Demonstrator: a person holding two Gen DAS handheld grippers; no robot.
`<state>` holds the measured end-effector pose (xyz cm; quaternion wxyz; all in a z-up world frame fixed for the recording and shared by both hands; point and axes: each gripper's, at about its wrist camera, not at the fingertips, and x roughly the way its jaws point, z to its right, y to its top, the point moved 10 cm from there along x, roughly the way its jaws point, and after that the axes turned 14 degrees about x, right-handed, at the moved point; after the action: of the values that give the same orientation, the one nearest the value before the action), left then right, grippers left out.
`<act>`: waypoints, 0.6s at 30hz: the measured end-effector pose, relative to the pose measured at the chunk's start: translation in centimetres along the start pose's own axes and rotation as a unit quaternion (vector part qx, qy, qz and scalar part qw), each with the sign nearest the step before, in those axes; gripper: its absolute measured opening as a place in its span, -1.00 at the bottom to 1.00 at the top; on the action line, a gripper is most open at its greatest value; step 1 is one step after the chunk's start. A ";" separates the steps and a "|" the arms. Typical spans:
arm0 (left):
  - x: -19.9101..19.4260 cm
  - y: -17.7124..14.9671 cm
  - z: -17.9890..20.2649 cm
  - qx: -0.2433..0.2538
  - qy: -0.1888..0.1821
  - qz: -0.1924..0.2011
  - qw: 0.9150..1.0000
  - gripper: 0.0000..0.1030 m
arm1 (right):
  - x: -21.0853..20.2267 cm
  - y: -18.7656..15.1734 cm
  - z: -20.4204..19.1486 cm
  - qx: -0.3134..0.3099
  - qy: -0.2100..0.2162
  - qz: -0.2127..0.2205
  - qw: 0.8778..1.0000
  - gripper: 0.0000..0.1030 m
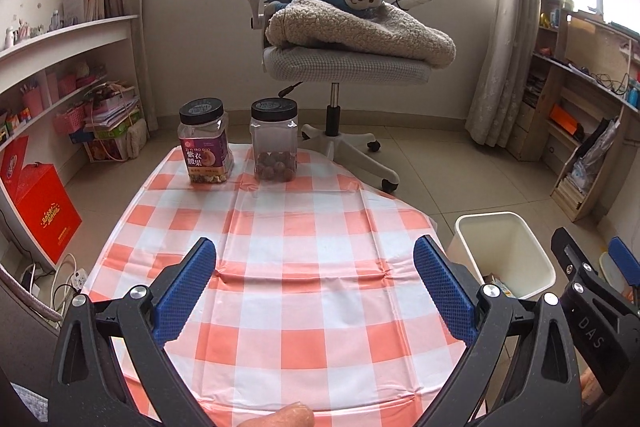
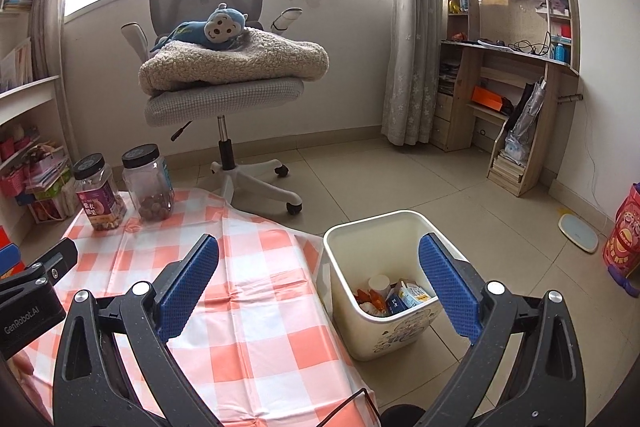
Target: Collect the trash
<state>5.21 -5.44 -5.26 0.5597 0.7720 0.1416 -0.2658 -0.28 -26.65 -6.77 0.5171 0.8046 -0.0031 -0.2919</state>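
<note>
A cream waste bin [image 2: 352, 263] stands on the floor just right of the table; inside lie a small white cup, cartons and orange scraps [image 2: 390, 297]. My right gripper [image 2: 318, 283] hangs open above the table's right edge and the bin, with nothing between its blue pads. Over the orange-and-white checked tablecloth [image 1: 288, 247], my left gripper [image 1: 316, 283] is open and empty too. The bin [image 1: 500, 247] shows at the right of the left wrist view, with part of the right gripper beside it. Two black-lidded jars [image 1: 206, 147] [image 1: 275, 141] stand at the table's far end.
A grey office chair [image 1: 340, 67] with a fleece blanket and a blue monkey toy stands beyond the table. White shelves and a red box [image 1: 40, 203] line the left. A wooden desk shelf [image 2: 512, 87] fills the right corner; a scale [image 2: 578, 233] lies on the tiled floor.
</note>
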 end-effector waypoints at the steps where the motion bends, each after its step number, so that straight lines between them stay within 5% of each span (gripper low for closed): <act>1: 0.1 0.0 0.0 -0.001 -0.003 -0.003 1.000 0.87 | 0.1 -0.1 0.0 0.001 0.000 -0.003 1.000 0.86; 18: -0.8 0.1 0.5 0.017 0.007 0.003 1.000 0.87 | -0.8 0.0 -0.1 0.000 0.010 0.000 1.000 0.86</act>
<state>4.44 -5.89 -4.81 0.5467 0.7836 0.1384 -0.2607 -0.88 -26.38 -6.38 0.5170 0.8077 0.0018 -0.2835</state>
